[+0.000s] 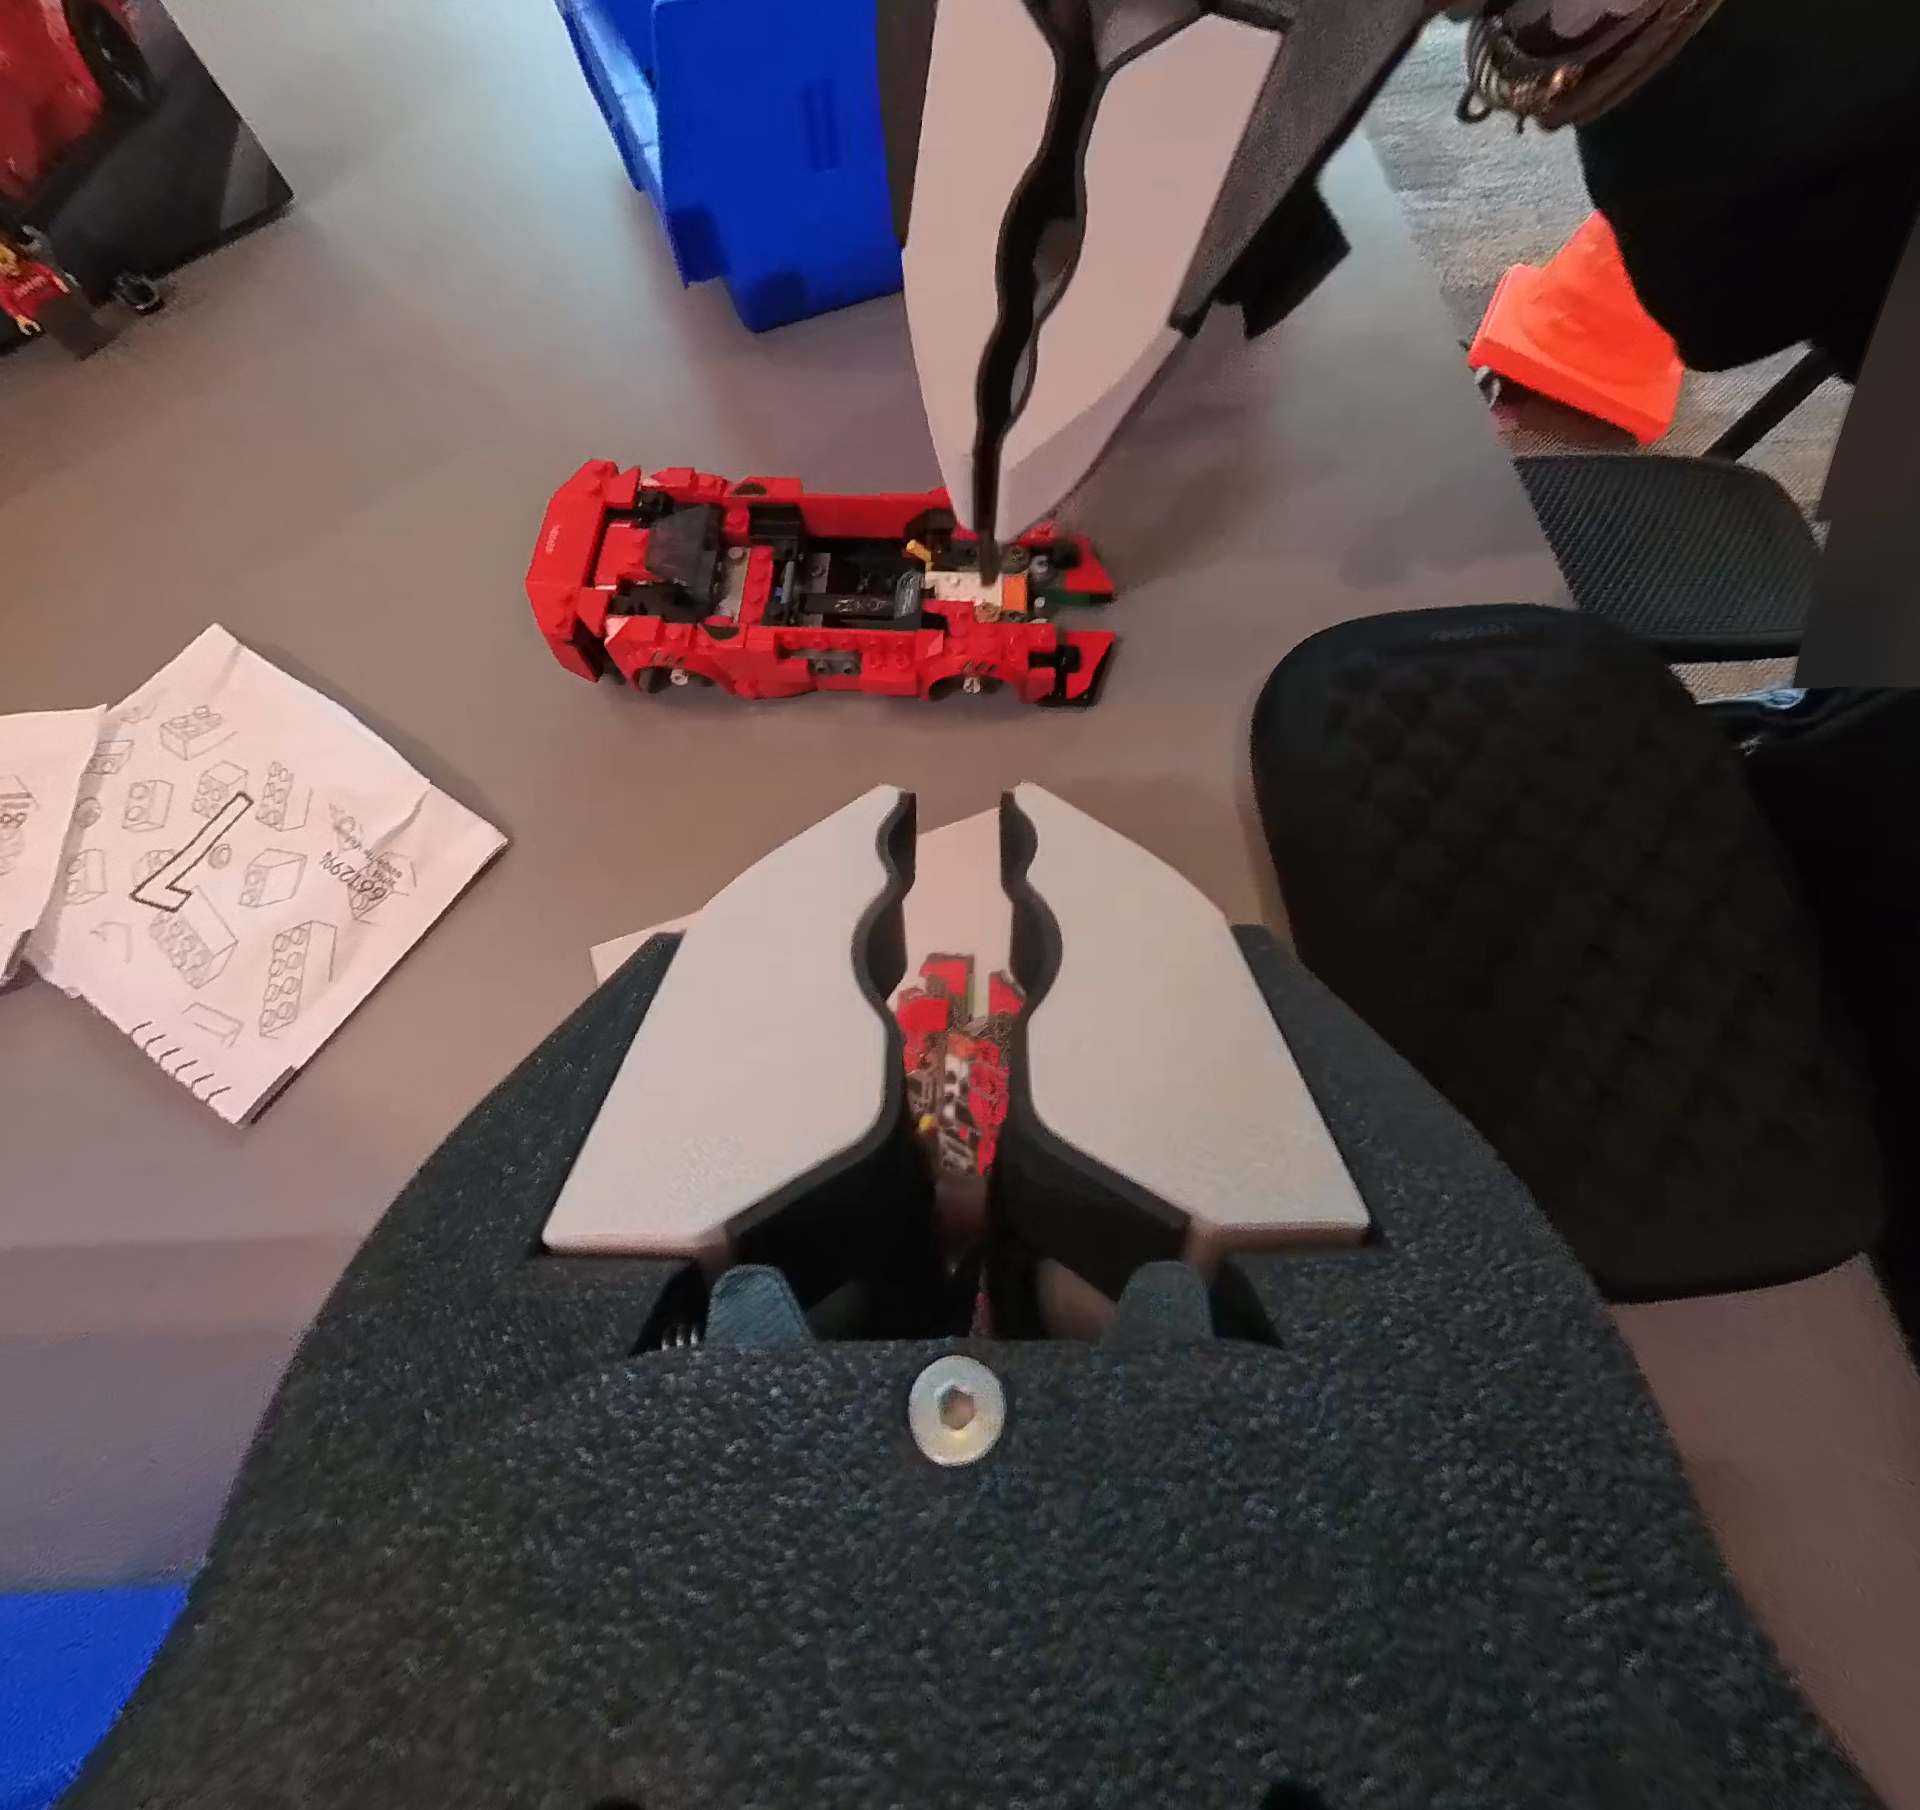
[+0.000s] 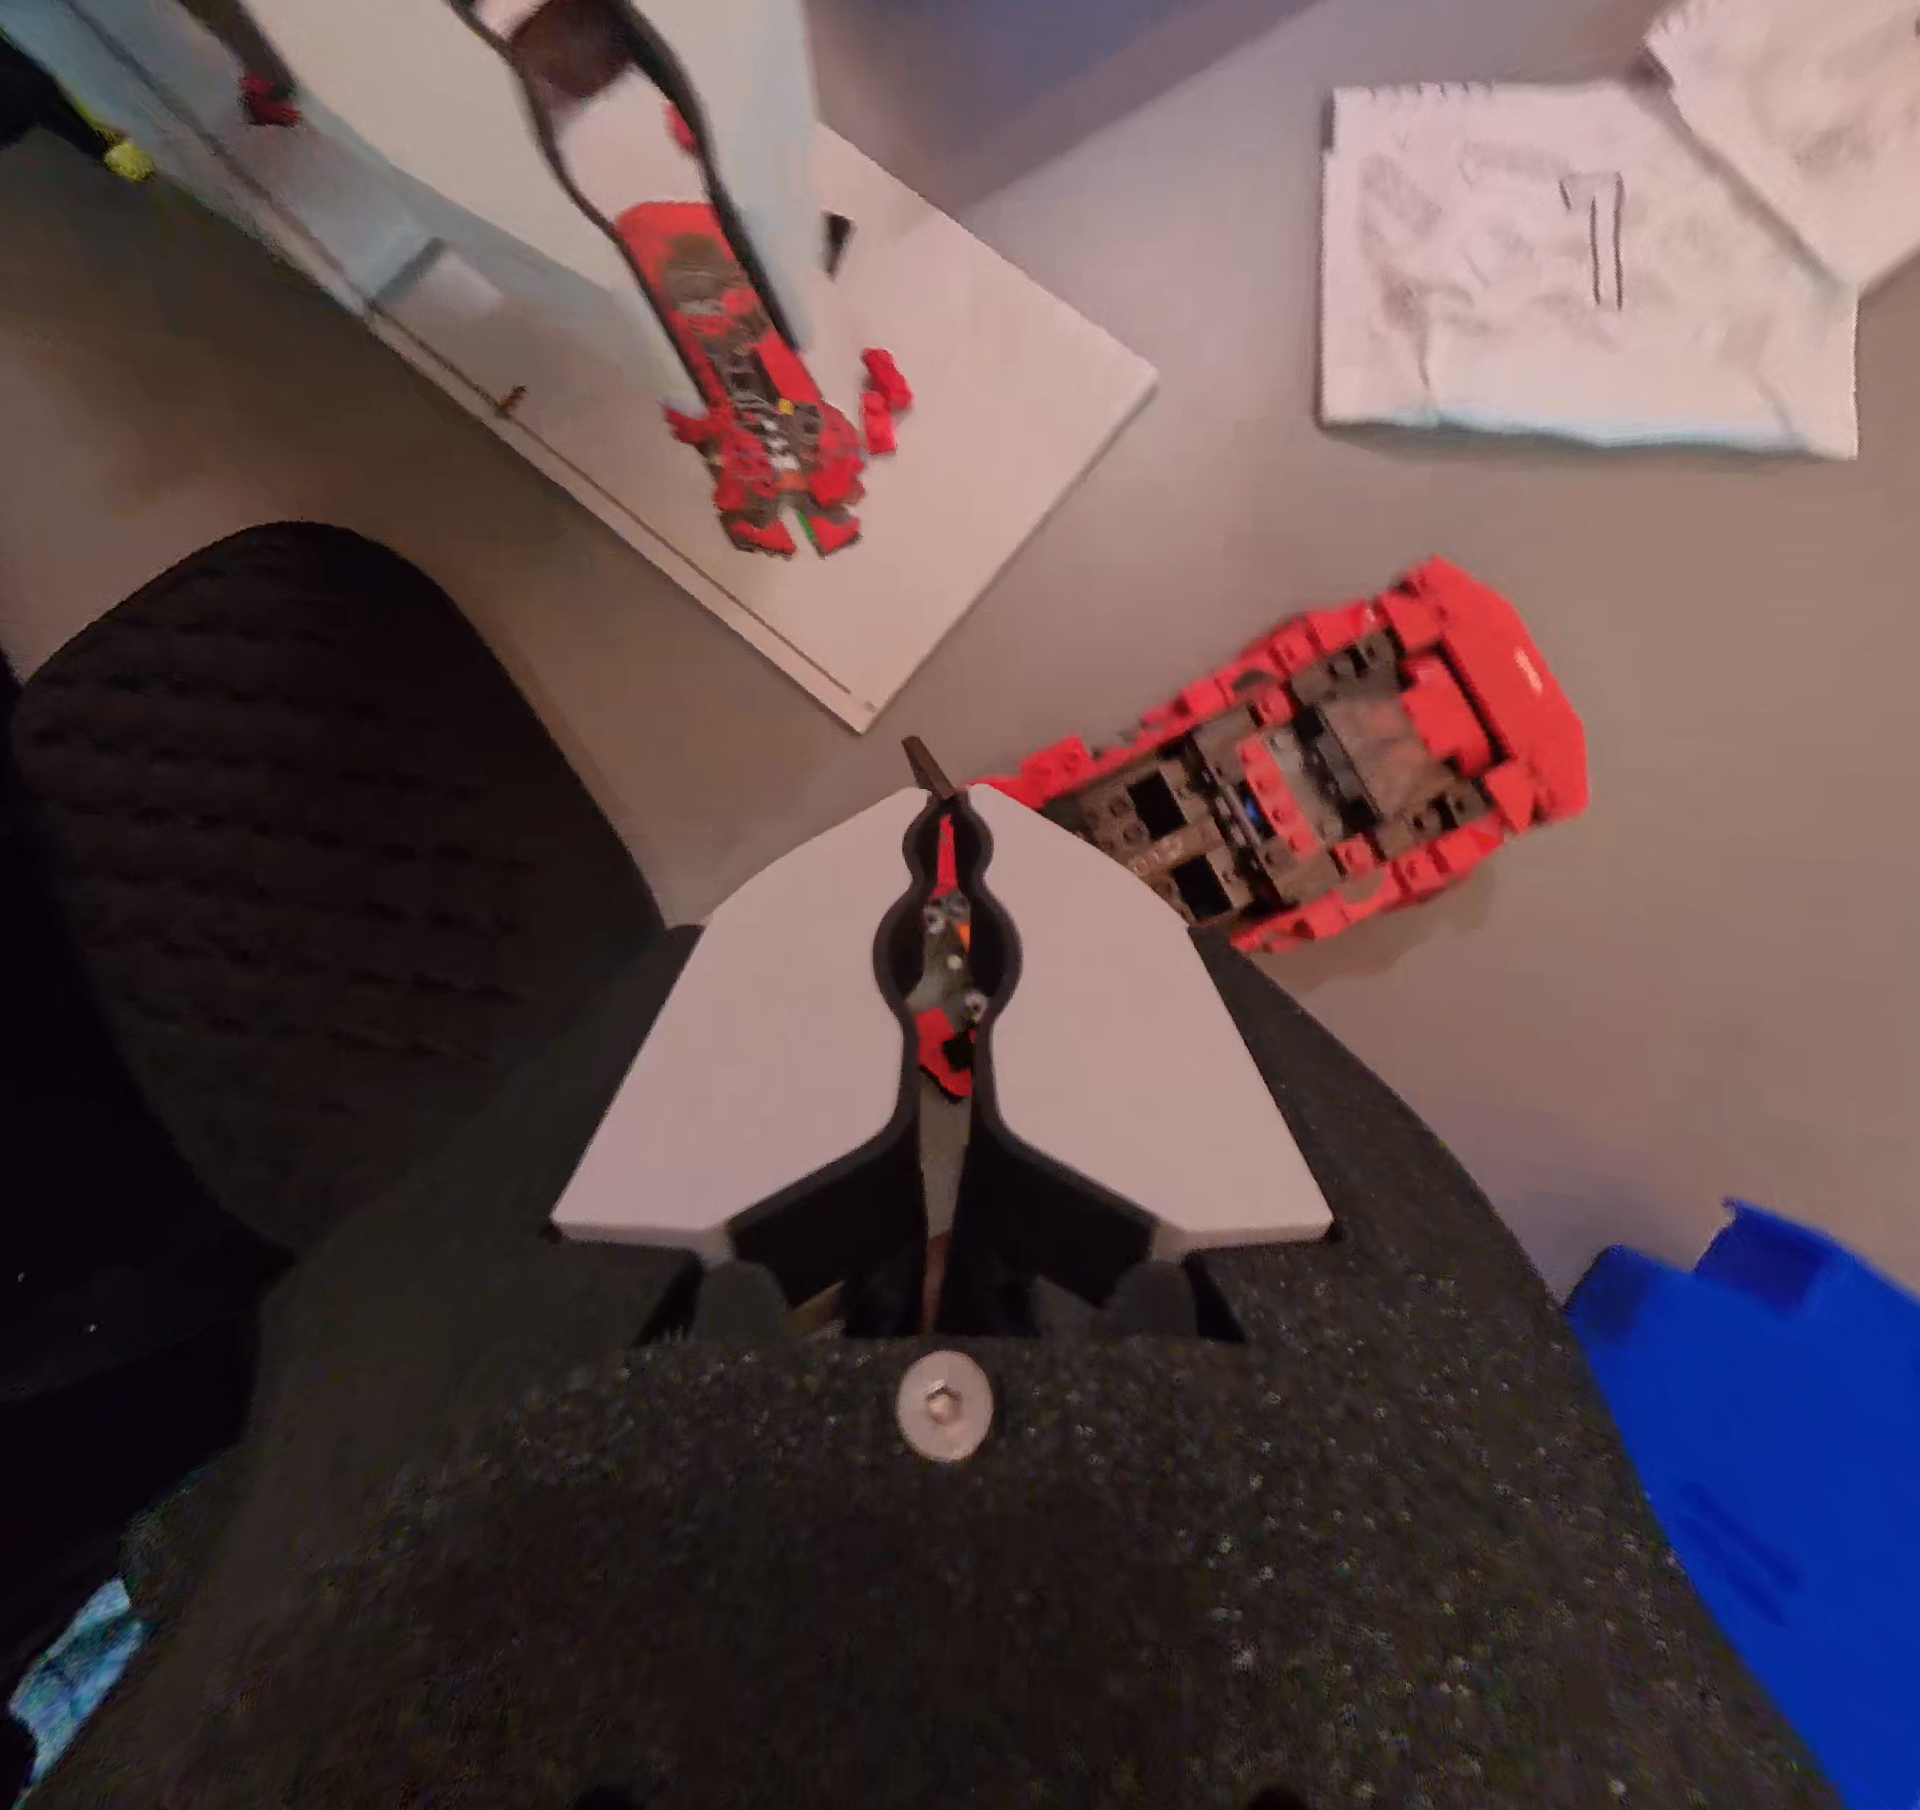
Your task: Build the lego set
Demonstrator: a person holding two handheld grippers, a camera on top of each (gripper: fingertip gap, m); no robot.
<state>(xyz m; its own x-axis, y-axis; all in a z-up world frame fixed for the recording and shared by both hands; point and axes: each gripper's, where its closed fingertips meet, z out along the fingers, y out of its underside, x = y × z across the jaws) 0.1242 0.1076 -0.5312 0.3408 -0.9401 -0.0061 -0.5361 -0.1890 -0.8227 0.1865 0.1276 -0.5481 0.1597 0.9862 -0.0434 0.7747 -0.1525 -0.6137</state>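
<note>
Left wrist view, read from left to right: two torn white paper bags (image 1: 239,867) lie flat on the grey table (image 1: 436,472), then the red lego car (image 1: 821,586) sits mid-table on its own underside, roof off and interior open, with a blue bin (image 1: 758,119) behind it and a black mesh chair (image 1: 1538,929) at the right. Your left gripper (image 1: 958,810) hangs near the car but apart from it, fingers parted by a narrow gap and holding nothing, above the open instruction booklet (image 2: 935,389). Your right gripper (image 1: 985,524) comes down from above onto the car's right-hand end, fingers pinched almost together on a thin dark piece (image 2: 923,768); in the right wrist view that small sliver pokes out past the tips. I judge the car light and rigid as a block, yet brittle at its joints: pressed plates can pop off, and it could slide on the smooth table under a downward push. Take it by the long red side panels, low and mid-length, with the left gripper to brace it, not by the loose-looking end pieces. The dark piece is tiny and probably slippery, so keep the pinch steady.
</note>
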